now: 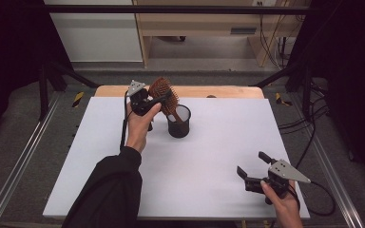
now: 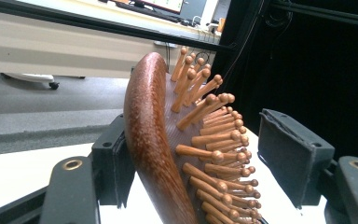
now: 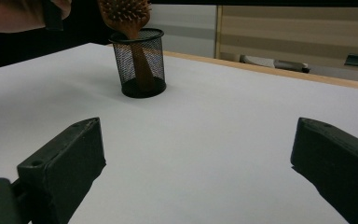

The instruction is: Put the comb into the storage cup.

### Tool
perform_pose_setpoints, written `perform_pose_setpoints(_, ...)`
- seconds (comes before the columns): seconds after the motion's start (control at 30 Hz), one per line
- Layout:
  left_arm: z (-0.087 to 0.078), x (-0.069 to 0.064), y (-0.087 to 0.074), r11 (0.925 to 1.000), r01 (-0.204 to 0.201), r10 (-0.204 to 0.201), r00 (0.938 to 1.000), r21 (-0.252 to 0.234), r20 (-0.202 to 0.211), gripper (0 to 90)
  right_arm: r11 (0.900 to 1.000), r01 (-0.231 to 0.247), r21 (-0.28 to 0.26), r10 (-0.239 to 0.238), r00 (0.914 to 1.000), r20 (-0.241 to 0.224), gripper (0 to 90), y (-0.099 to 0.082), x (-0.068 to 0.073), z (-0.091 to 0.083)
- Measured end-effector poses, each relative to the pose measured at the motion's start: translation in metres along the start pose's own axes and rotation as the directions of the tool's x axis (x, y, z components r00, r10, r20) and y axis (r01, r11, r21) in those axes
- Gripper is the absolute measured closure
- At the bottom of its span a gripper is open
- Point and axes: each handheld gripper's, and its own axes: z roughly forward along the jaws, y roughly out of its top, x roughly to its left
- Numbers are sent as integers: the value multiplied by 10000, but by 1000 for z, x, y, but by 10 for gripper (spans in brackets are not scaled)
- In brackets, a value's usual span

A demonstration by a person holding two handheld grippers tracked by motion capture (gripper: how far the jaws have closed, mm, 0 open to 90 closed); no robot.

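Note:
A brown wooden hairbrush [image 1: 164, 91] stands handle-down in a black mesh cup [image 1: 178, 122] at the back of the white board, its head leaning out over the cup's left rim. My left gripper [image 1: 153, 101] is up at the brush head. In the left gripper view the brush [image 2: 149, 130] sits between the jaws of that gripper [image 2: 196, 154]: the left pad lies against its smooth back, while the right pad [image 2: 291, 154] stands off the bristle tips with a gap. My right gripper [image 1: 250, 164] rests open near the front right, aimed at the cup [image 3: 123, 65] and brush [image 3: 123, 11].
The white board [image 1: 209, 152] lies on a wooden table whose far edge [image 1: 218, 91] shows behind the cup. Metal rails run along both sides. Cables trail off to the right of the board.

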Motion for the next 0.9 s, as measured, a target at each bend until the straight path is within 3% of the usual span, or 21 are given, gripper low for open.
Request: perform_pose_setpoints(0.9,0,5,-1,9997,186,-185,9998,126,-56,268,10000,-2,42,3,10000,-71,32,0,1,1)
